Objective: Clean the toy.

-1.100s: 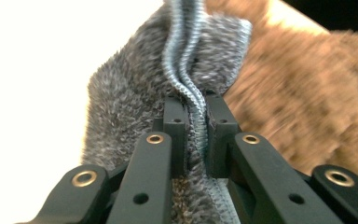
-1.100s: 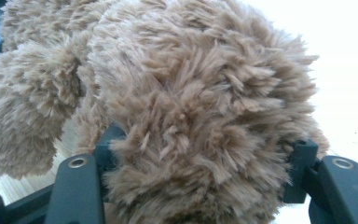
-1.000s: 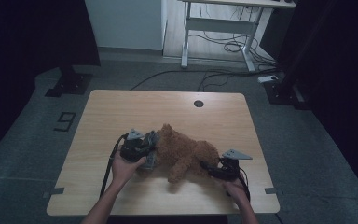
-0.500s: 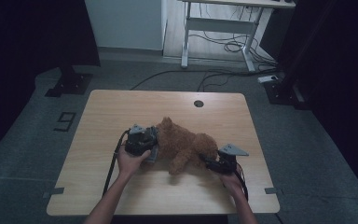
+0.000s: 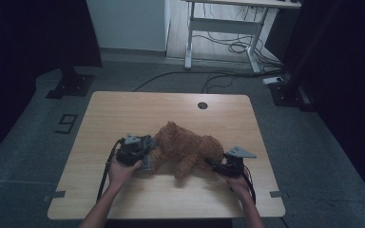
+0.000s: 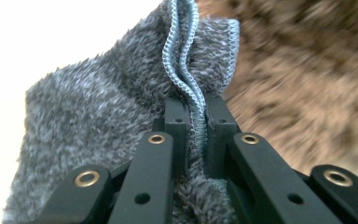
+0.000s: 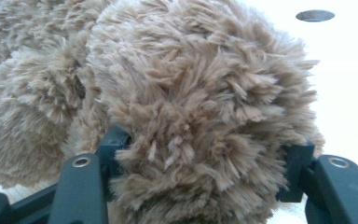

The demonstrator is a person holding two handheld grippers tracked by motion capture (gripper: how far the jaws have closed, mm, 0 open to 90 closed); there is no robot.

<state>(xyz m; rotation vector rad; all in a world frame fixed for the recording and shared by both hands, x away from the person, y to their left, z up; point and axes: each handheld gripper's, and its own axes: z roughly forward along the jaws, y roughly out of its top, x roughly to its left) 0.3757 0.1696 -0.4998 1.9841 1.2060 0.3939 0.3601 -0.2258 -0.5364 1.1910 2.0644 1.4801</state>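
— Wooden table (image 5: 123, 114), dim room: where is the sock (image 6: 98, 102)?
— Pinched by its hem in the left gripper (image 6: 196, 135), just left of the bear (image 5: 185, 145).
— And the right gripper (image 7: 205, 163)?
— Its jaws clasp one bear paw; the bear's long axis runs between both grippers.

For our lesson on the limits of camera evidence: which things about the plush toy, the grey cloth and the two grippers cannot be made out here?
- Plush toy: its face, too small in the high view; fur blurred in the left gripper view.
- Grey cloth: its full shape, cut off by the left gripper view's edges and by the left gripper.
- Right gripper: jaw tips buried in fur.
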